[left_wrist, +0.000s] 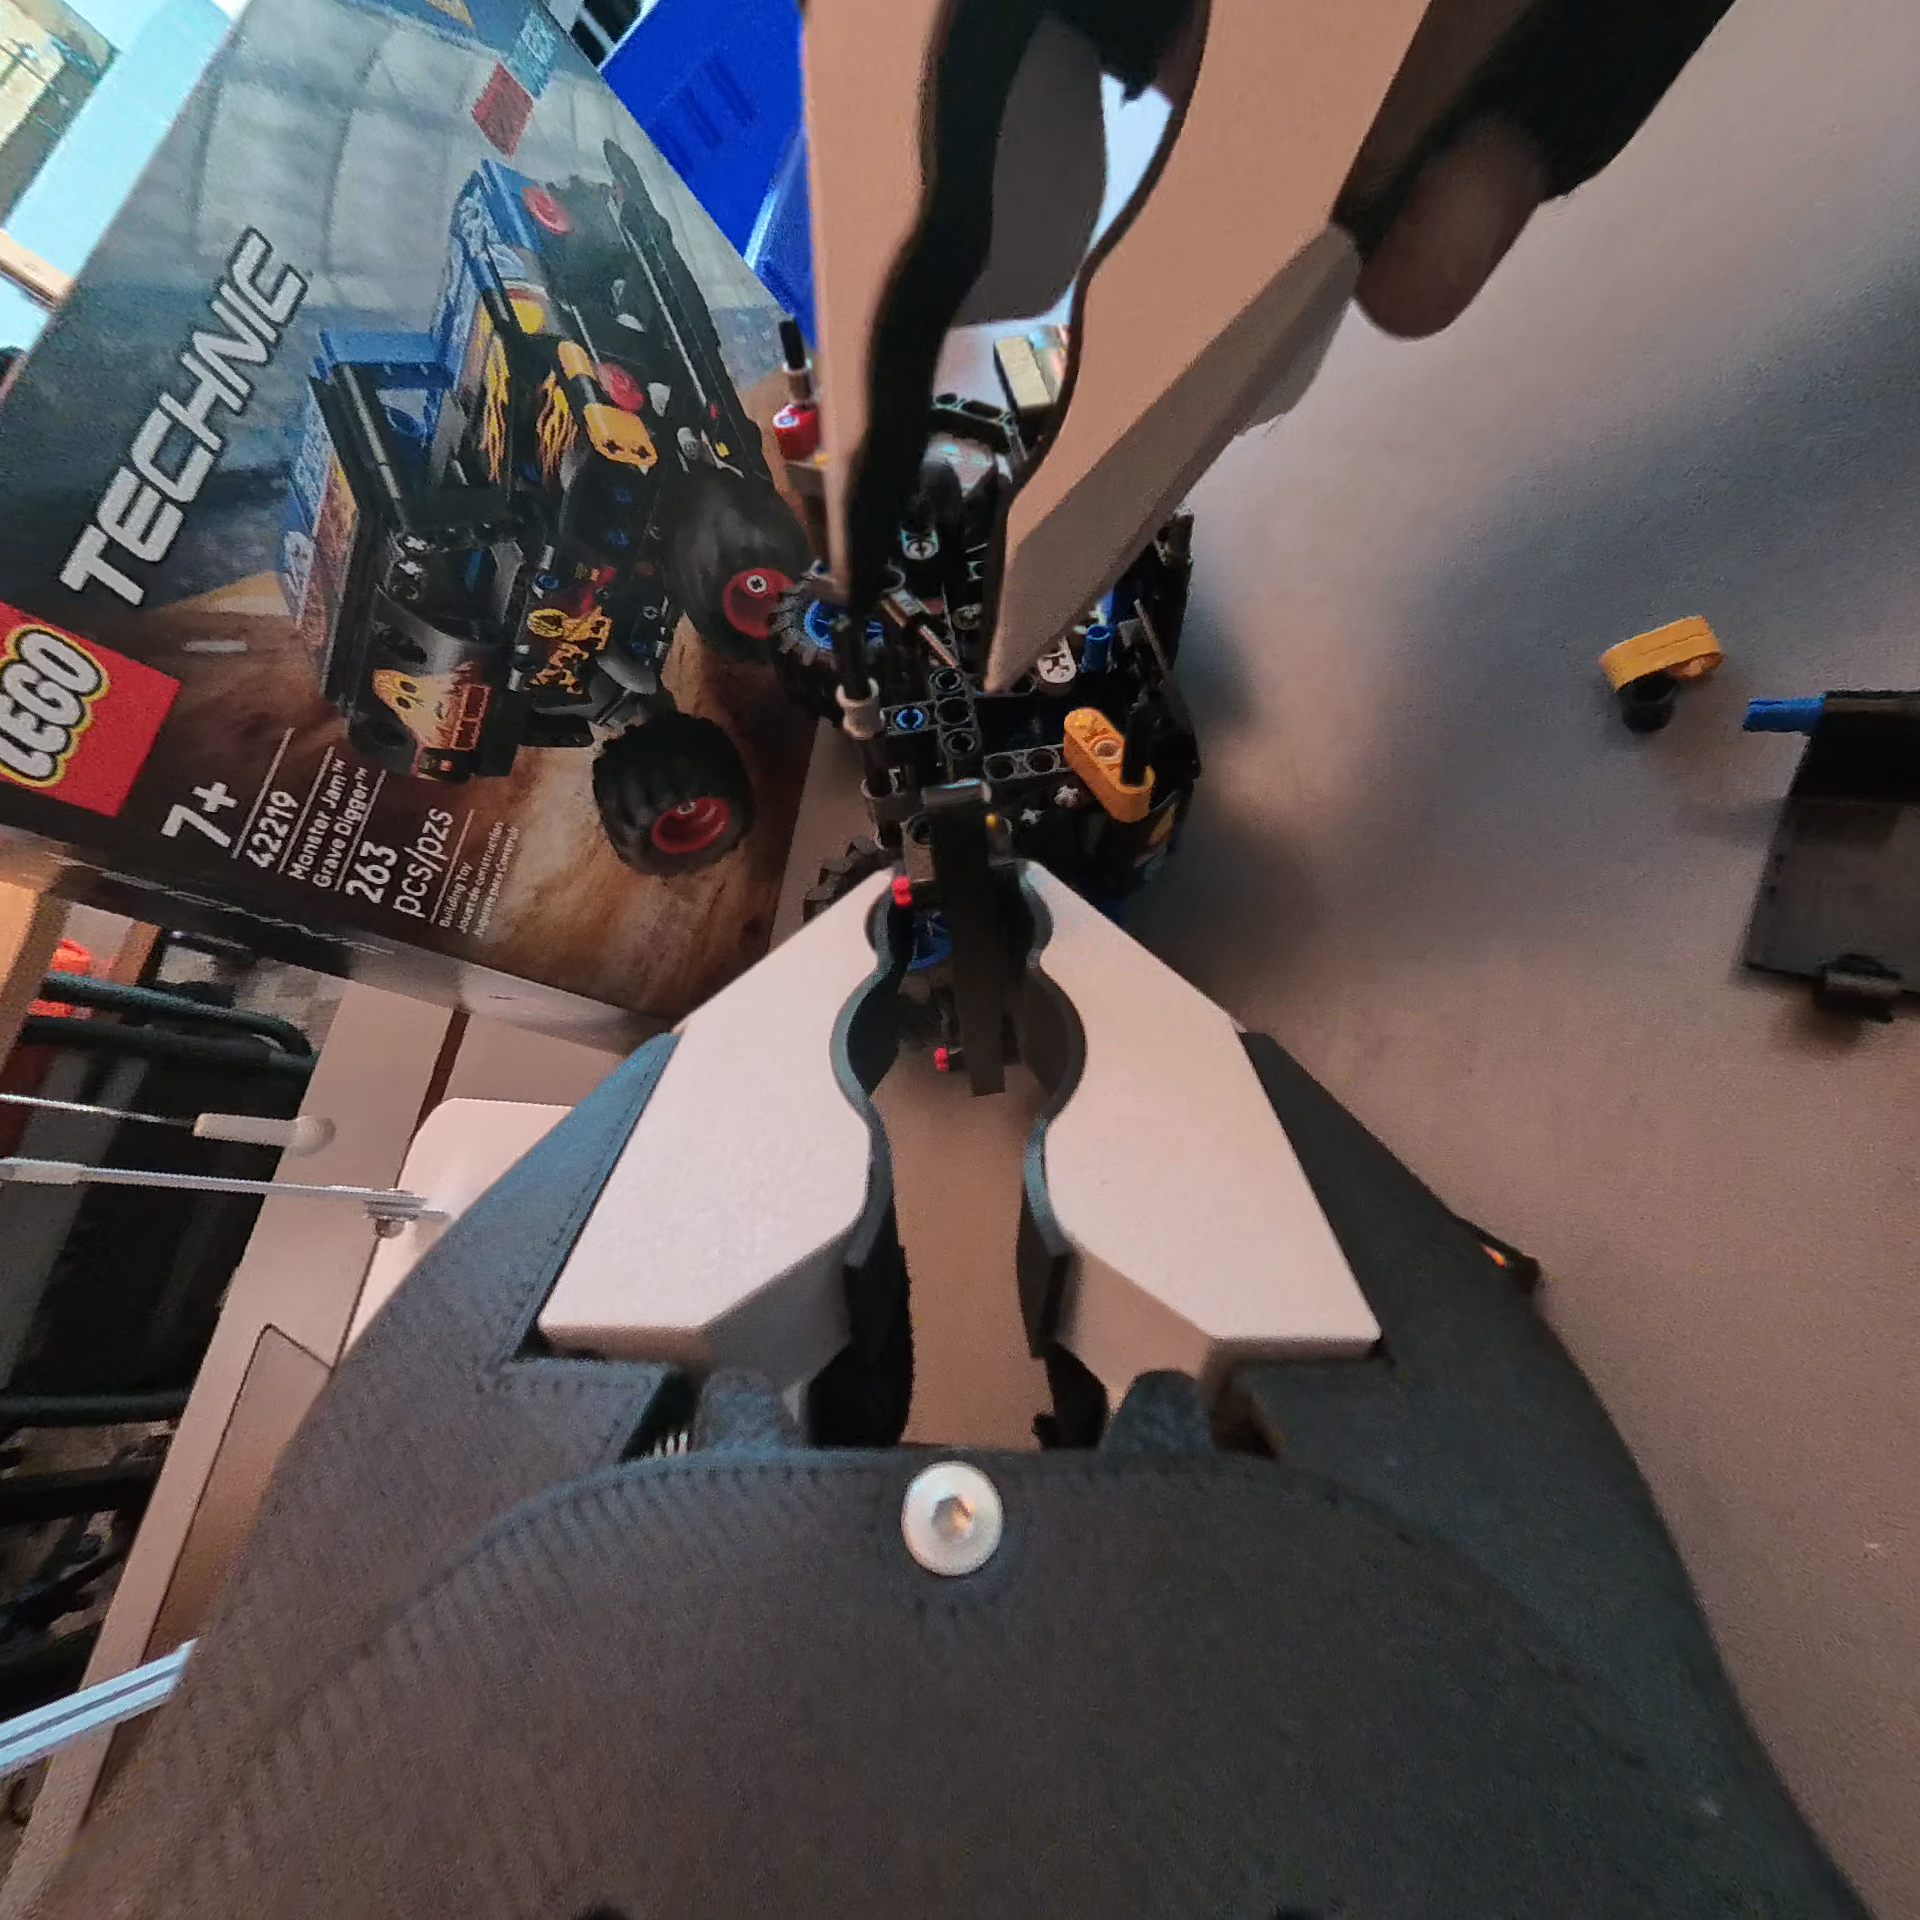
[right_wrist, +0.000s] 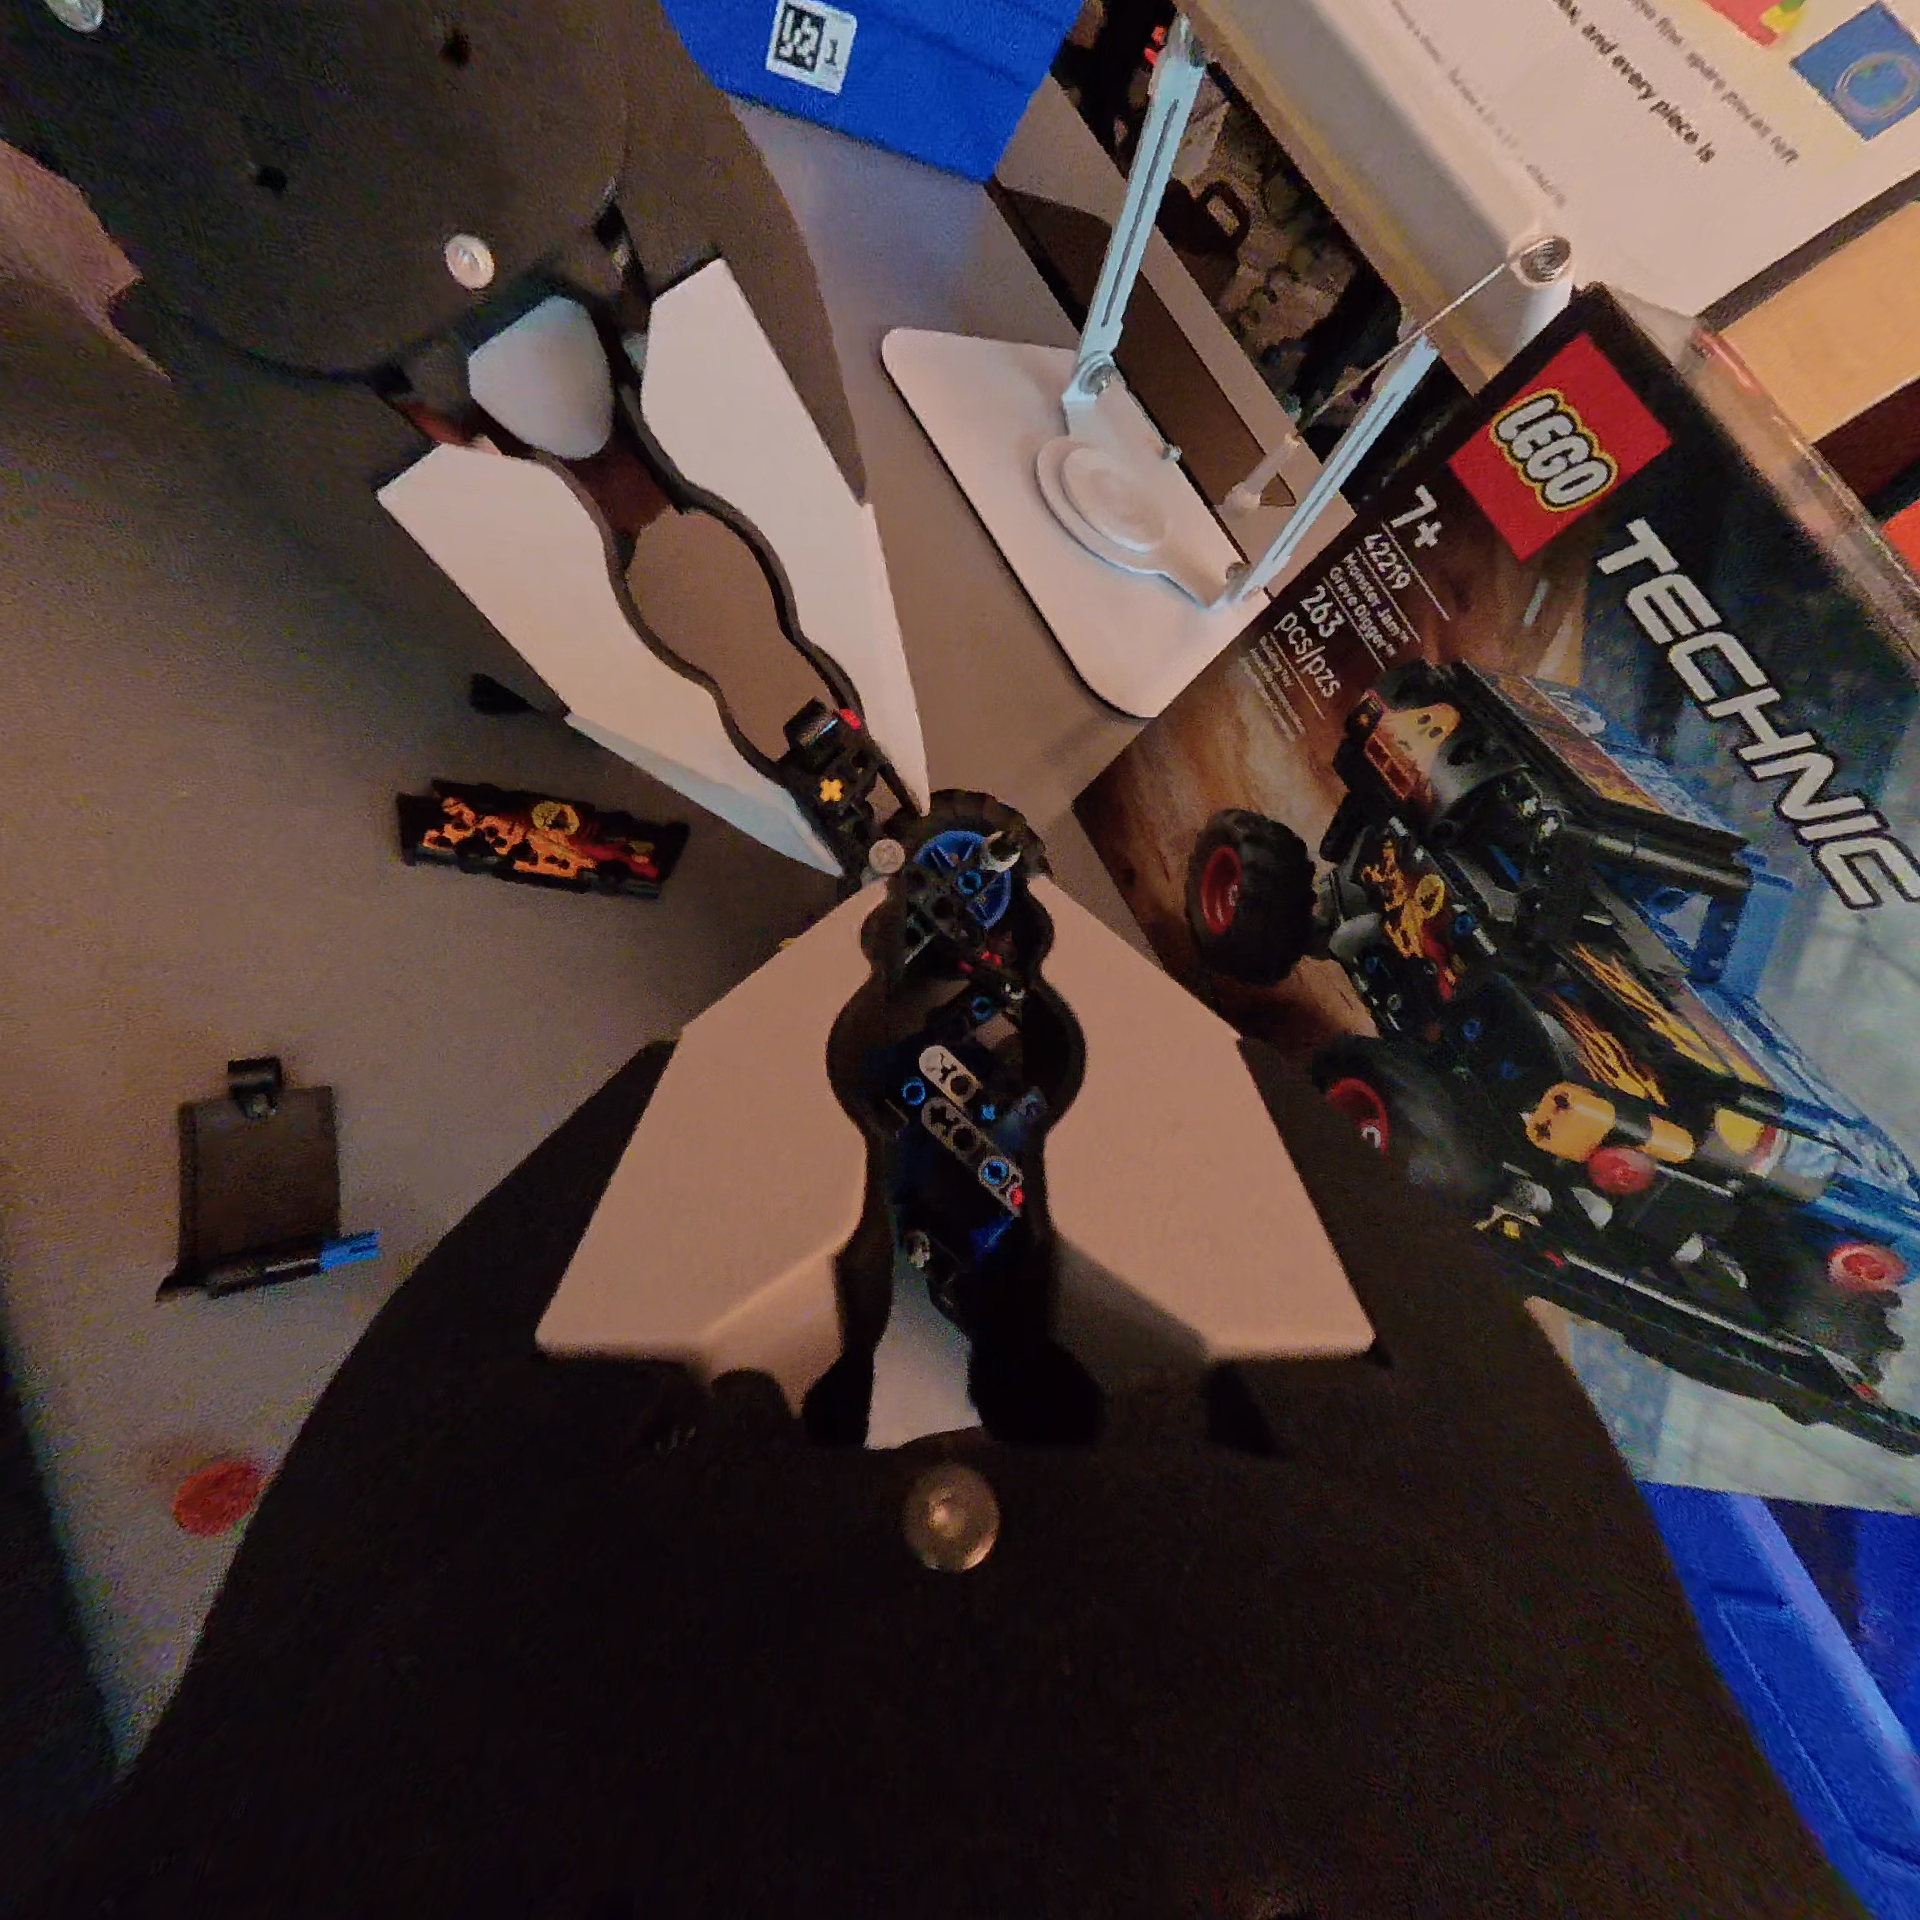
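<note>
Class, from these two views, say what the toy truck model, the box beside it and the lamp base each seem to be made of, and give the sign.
Toy truck model: moulded hard plastic, likely; glossy studded beams and pins.
Box: printed cardboard, probably; flat folded panels, slight sheen.
Lamp base: white, smooth, matte plate; painted metal or plastic, cannot tell which.

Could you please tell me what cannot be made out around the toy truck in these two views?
- Left wrist view: the truck model is partly hidden by the right gripper.
- Right wrist view: the model's underside sits in dark shadow between the gripper's own fingers.
- Left wrist view: the black panel is cut off by the right edge.
</note>
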